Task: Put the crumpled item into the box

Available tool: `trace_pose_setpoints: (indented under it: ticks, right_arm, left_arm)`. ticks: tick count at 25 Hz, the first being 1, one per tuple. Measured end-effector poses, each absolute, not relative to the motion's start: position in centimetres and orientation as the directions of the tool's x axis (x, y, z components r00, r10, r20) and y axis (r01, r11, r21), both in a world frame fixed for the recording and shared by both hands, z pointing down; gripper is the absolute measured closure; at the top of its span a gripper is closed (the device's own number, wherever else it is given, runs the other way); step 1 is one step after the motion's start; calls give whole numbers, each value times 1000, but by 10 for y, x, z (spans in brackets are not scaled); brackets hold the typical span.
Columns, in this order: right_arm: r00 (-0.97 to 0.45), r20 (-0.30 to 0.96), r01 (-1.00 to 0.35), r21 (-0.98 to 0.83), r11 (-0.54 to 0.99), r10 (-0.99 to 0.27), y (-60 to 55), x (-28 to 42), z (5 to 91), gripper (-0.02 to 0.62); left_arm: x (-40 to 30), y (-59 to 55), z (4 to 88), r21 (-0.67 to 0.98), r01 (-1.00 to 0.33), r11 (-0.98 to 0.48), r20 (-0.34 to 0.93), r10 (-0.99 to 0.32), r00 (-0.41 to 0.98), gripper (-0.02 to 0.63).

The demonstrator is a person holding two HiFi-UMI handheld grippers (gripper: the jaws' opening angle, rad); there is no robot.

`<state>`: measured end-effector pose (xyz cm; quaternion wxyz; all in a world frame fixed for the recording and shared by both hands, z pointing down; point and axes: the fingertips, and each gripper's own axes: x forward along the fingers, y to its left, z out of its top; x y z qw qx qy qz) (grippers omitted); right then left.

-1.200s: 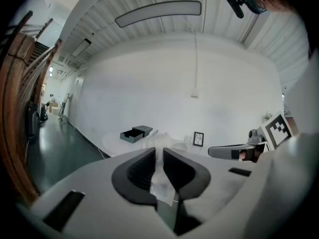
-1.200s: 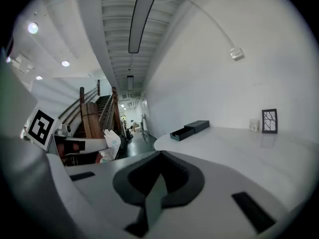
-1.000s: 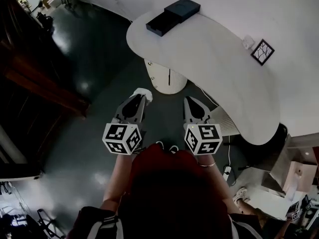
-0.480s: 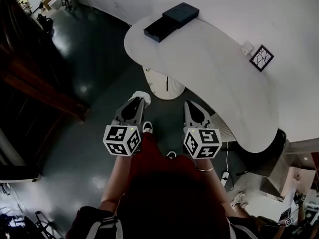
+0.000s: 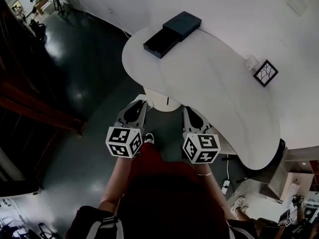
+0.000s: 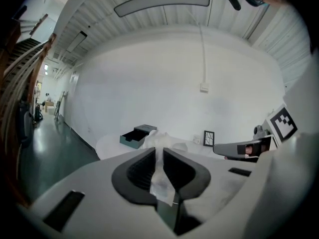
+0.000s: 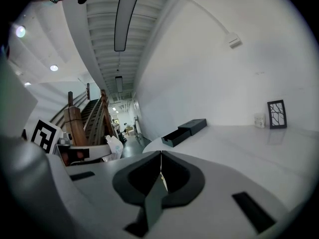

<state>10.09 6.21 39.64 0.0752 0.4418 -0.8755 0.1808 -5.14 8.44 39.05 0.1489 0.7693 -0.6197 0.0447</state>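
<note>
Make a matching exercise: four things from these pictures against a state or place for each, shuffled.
1 left gripper
2 right gripper
3 dark rectangular box
4 black-framed square picture

a shut, empty
b on the white table, near the wall
c shut on crumpled white paper
d open, at the table's far end

Pairs: 1c, 2a, 3d, 4b

Right hand-held gripper (image 7: 161, 156), jaws together, open box (image 7: 183, 132) ahead

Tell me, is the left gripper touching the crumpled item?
Touching. In the left gripper view, the left gripper has its jaws shut on the crumpled item.
</note>
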Motion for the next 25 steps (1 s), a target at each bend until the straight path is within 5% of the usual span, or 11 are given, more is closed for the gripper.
trace_pose_setpoints:
  ticks: [25]
  right_arm:
    - [-459,388,-888,-234,396,-799,-76,-14,420,580]
  left_arm:
    - [-152,-83,416,217,-916,-338,307,-867,393,543]
